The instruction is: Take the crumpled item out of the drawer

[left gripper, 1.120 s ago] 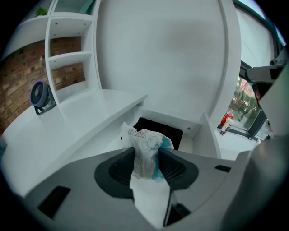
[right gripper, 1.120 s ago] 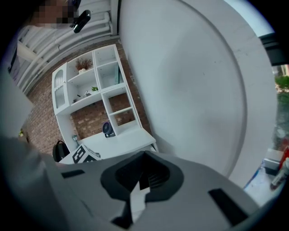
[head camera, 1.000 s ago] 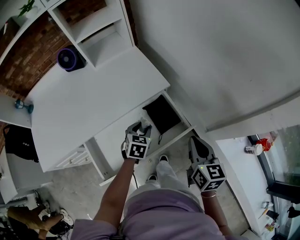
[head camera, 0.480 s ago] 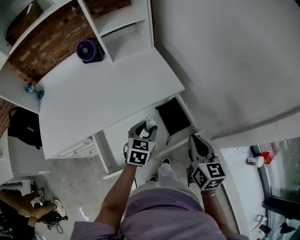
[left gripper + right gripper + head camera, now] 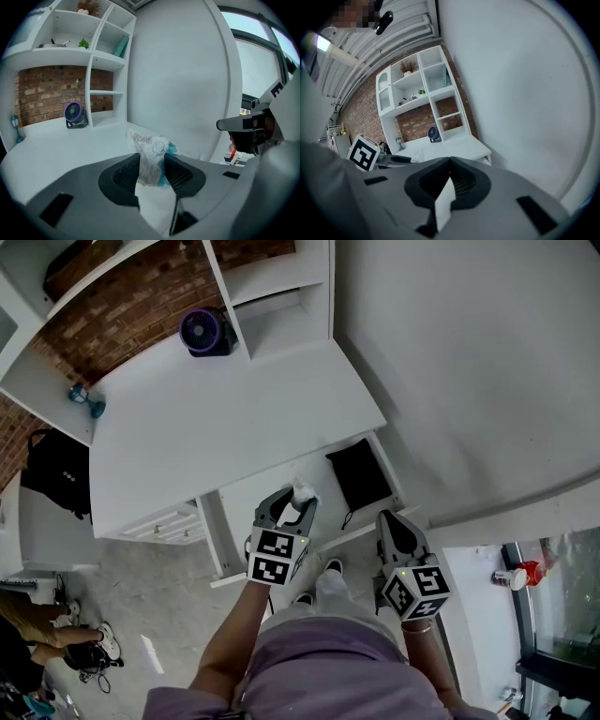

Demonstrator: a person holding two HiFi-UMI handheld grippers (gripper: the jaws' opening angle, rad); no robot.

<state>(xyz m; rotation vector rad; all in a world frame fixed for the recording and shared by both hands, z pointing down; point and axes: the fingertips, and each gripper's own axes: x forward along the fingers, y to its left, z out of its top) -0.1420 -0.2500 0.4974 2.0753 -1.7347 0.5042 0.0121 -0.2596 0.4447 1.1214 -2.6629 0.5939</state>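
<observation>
My left gripper hangs over the open white drawer and is shut on the crumpled item, a white and blue wrapper. In the left gripper view the crumpled item is pinched between the two dark pads of the left gripper and sticks up above them. My right gripper is at the drawer's right front corner, shut and empty. In the right gripper view the jaws of the right gripper meet with nothing between them.
A black pouch lies in the drawer's right end. Above the drawer is the white desk with a purple fan at its back by white shelves. The wall runs along the right. A second drawer unit stands to the left.
The head view has swung, so the desk and fan sit lower and further right in the picture. Both grippers keep their places by the drawer, the left still holding the wrapper.
</observation>
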